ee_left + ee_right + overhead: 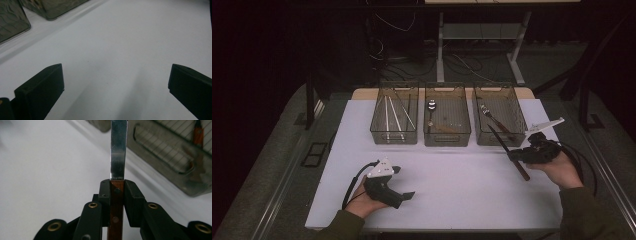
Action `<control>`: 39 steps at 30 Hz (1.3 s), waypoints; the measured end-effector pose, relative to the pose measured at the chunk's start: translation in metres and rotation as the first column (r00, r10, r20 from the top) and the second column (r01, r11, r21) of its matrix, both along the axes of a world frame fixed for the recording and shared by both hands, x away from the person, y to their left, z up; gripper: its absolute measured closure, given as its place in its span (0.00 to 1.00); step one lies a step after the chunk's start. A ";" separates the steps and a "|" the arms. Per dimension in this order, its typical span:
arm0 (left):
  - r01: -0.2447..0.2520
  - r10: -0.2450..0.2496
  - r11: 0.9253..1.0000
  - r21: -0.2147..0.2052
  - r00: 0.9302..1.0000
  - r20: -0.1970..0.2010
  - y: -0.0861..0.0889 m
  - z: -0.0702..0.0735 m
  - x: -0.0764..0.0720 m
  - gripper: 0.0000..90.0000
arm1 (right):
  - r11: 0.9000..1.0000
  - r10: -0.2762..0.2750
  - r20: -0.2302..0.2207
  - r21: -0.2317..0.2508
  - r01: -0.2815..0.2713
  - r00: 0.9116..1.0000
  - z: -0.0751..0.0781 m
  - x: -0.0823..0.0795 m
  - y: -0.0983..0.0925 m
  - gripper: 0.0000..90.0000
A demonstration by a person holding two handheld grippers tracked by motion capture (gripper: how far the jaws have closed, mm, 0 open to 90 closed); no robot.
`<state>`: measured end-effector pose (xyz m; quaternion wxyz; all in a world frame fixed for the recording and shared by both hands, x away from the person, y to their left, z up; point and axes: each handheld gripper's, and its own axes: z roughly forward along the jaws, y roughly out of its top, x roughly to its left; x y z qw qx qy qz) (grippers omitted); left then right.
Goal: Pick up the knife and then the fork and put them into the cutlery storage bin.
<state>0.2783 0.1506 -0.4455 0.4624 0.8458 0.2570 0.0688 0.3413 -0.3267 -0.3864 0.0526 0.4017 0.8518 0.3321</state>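
Note:
My right gripper is shut on a knife with a brown wooden handle and a steel blade, held above the table's right side in front of the right bin. In the right gripper view the black pads clamp the handle near its rivets. The blade points away toward the bin's front wall. My left gripper rests low over the white table at the front left. It is open, and its jaws stand wide apart with only bare table between them.
Three clear bins stand in a row at the table's far side. The left bin holds long pale sticks, the middle bin a spoon, and the right bin a wooden-handled utensil. Cables trail from both grippers.

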 end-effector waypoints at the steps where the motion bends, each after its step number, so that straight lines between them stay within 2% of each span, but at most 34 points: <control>1: -0.001 0.001 1.000 -0.001 1.000 -0.001 0.000 0.000 0.000 0.00 | 1.000 -0.002 0.006 0.010 0.002 1.000 0.001 0.000 -0.001 0.86; 6: -0.004 0.004 1.000 -0.004 1.000 -0.003 0.001 0.000 0.000 0.00 | 0.998 -0.018 0.055 0.064 0.015 0.998 0.007 -0.001 -0.004 0.86; 9: -0.002 0.002 1.000 -0.001 1.000 -0.002 0.001 0.000 0.000 0.00 | 0.994 -0.052 0.079 0.105 0.044 0.995 0.011 -0.001 -0.008 0.86; 14: -0.002 0.002 1.000 0.001 1.000 -0.003 0.000 0.000 0.000 0.00 | 0.984 -0.098 0.139 0.162 0.076 0.985 0.019 -0.002 -0.014 0.86; 19: -0.006 0.006 1.000 -0.001 1.000 -0.005 0.001 -0.001 0.001 0.00 | 0.972 -0.157 0.189 0.202 0.118 0.969 0.029 0.002 -0.018 0.86; 25: -0.007 0.007 1.000 0.002 1.000 -0.006 0.000 -0.001 0.001 0.00 | 0.962 -0.208 0.217 0.224 0.158 0.954 0.036 0.009 -0.022 0.86; 31: -0.006 0.006 1.000 0.008 1.000 -0.004 0.000 -0.001 0.000 0.00 | 0.944 -0.262 0.228 0.261 0.200 0.938 0.045 0.021 -0.024 0.86; 39: -0.008 0.008 1.000 0.005 1.000 -0.003 -0.001 -0.001 0.000 0.00 | 0.937 -0.303 0.250 0.254 0.240 0.920 0.057 0.045 -0.019 0.86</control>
